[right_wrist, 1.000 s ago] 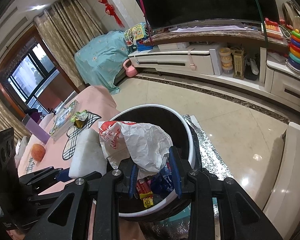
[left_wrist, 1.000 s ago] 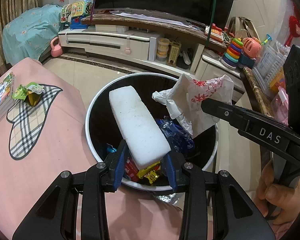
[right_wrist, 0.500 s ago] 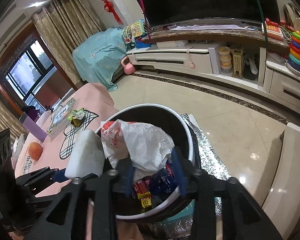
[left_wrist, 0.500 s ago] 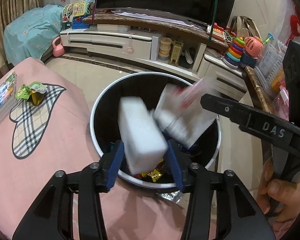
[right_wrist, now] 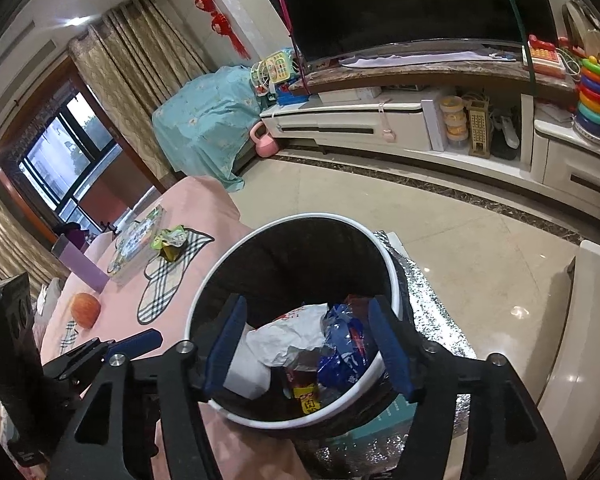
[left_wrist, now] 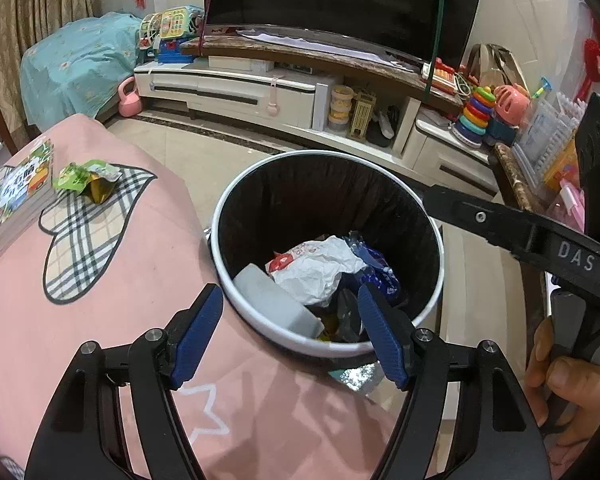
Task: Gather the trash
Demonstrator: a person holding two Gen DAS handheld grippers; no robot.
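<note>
A black trash bin with a white rim (left_wrist: 220, 248) (right_wrist: 394, 280) stands beside the pink table. Inside lie a white foam block (left_wrist: 276, 300) (right_wrist: 246, 376), a crumpled white paper bag with red print (left_wrist: 320, 268) (right_wrist: 288, 336) and blue wrappers (left_wrist: 376, 268) (right_wrist: 342, 344). My left gripper (left_wrist: 290, 332) is open and empty just above the bin's near rim. My right gripper (right_wrist: 306, 350) is open and empty over the bin; one of its arms shows in the left wrist view (left_wrist: 520, 232). A green and gold wrapper (left_wrist: 88, 180) (right_wrist: 170, 244) lies on the table.
The pink tablecloth (left_wrist: 60, 340) carries a checked heart patch, a book (left_wrist: 20, 192), an apple (right_wrist: 85, 310) and a purple box (right_wrist: 78, 264). A TV stand (left_wrist: 260, 92) with toys lines the far wall. Silver foil (right_wrist: 432, 320) lies under the bin.
Both grippers opened. The foam block dropped from my left gripper and the paper bag from my right gripper into the bin.
</note>
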